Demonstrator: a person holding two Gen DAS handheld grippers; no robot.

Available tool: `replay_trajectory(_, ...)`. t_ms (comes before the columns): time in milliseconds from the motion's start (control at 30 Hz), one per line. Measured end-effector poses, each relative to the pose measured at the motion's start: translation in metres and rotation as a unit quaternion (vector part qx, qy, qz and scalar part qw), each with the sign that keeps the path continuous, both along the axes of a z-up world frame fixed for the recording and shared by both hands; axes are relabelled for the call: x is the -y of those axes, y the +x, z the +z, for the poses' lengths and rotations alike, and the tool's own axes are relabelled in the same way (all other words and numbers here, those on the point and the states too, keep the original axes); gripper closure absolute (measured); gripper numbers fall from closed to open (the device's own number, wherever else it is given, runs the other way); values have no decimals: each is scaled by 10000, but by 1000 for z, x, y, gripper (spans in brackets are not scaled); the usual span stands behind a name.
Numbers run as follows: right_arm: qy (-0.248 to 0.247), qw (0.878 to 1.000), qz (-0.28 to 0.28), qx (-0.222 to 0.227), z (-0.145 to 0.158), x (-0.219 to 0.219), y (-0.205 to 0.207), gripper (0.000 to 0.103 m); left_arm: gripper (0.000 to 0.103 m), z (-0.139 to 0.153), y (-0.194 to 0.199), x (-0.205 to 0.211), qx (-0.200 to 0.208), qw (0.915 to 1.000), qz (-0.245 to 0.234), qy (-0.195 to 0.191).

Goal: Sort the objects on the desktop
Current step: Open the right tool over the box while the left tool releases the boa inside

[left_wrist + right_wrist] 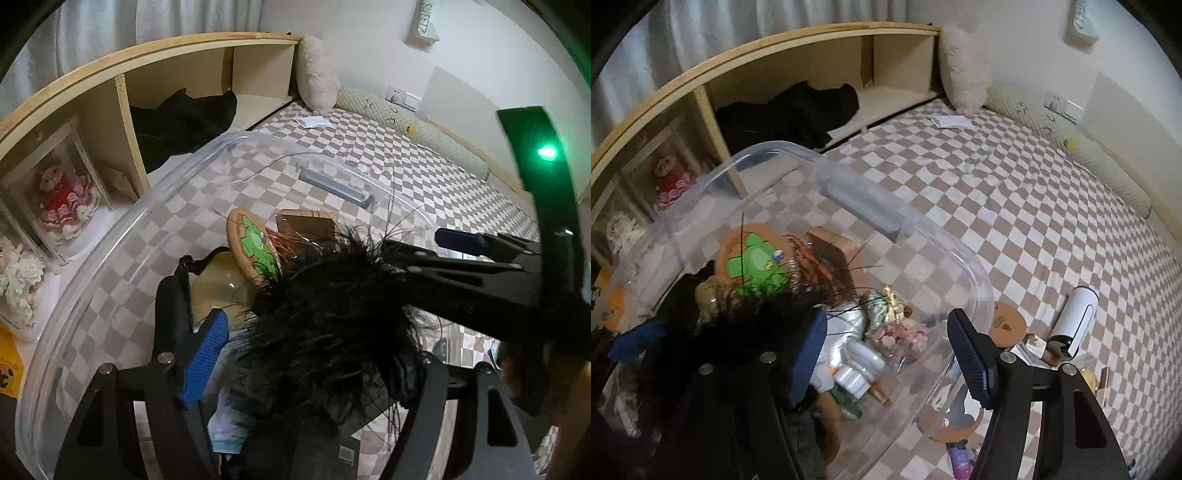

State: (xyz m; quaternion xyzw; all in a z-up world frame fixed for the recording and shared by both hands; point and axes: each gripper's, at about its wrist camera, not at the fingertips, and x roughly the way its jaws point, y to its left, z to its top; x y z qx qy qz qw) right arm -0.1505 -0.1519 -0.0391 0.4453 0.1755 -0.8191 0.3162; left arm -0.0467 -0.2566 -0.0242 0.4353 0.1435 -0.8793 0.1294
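Note:
A clear plastic bin point(110, 236) point(960, 258) stands on the checkered cover. It holds a round frog coaster point(255, 243) point(753, 266), a brown box point(306, 221), white bottles point(864, 362) and a pink-and-gold ornament point(890, 314). A black feather duster point(332, 321) point(738, 332) hangs over the bin in front of both cameras. My left gripper point(303, 354) is open around the feathers, its right finger hidden by them. My right gripper point(890, 358) is open, its left finger beside the feathers, its right finger outside the bin wall. The right gripper also shows in the left wrist view point(458, 240).
A white cylinder point(1075, 321), a cork coaster point(1008, 321), small items point(1038, 345) and a purple object point(960, 458) lie on the cover right of the bin. A wooden shelf point(122, 110) with black cloth point(184, 122) and boxed dolls point(62, 192) stands behind. Pillows point(960, 70) line the wall.

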Motion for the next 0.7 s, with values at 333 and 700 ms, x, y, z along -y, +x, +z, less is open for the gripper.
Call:
replay_trajectory(333, 426, 9921, 1141, -307, 7, -1, 57, 39, 28, 2, 14, 15, -85, 9995, 177, 246)
replay_trajectory(700, 287, 9907, 1326, -70, -16, 43, 71, 39, 27, 8, 32, 27, -207, 9985, 474, 179)
